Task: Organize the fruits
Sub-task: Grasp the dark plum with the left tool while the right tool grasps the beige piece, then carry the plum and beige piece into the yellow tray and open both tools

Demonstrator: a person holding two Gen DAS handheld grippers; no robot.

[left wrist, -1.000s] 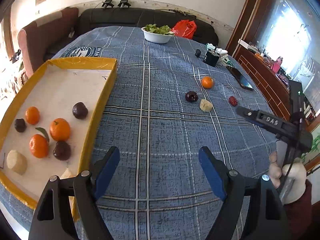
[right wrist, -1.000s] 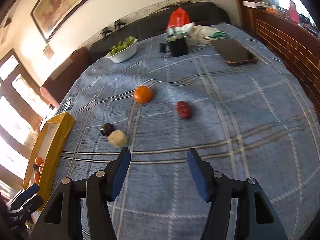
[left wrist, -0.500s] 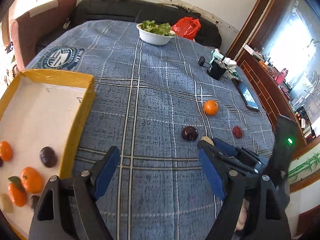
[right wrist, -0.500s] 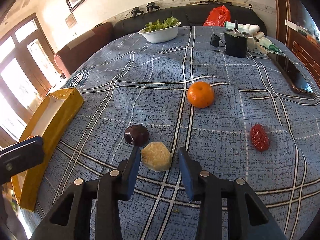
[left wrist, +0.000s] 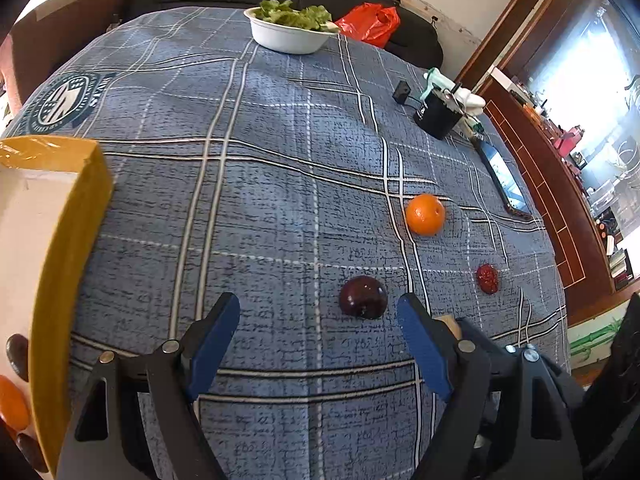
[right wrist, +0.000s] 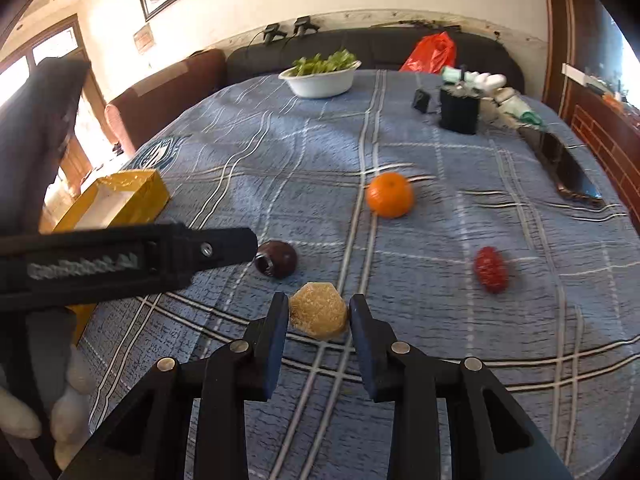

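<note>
The right hand-held gripper (right wrist: 319, 312) has just been closing, and the tan lump (right wrist: 318, 315) sits between its fingers (right wrist: 276, 320). The pads look to be at its sides or a hair off; contact is not clear enough to call it a pinch. The lump is faceted and rough, so if the pads land on slanted faces it may twist or squirt forward as the squeeze finishes. It still rests on the cloth-covered bench (right wrist: 440, 216), and a lift begun before the grip is firm would probably drop it.

The left hand-held gripper (left wrist: 319, 322) is spread and empty, and stands very close beside the right one. Its right finger hides most of the lump in the left view. The two tools could knock together here, and a bump might jar the lump loose.

Just beyond lies the dark fruit (right wrist: 277, 259), near the lump and partly behind the left tool's body. A nudge would likely set it rolling on the cloth. Further off are the orange (right wrist: 389, 195) and the red fruit (right wrist: 491, 269), both well apart. The yellow tray (left wrist: 68, 240) waits at the left, already holding fruit; carrying the lump there crosses the left tool's path.
</note>
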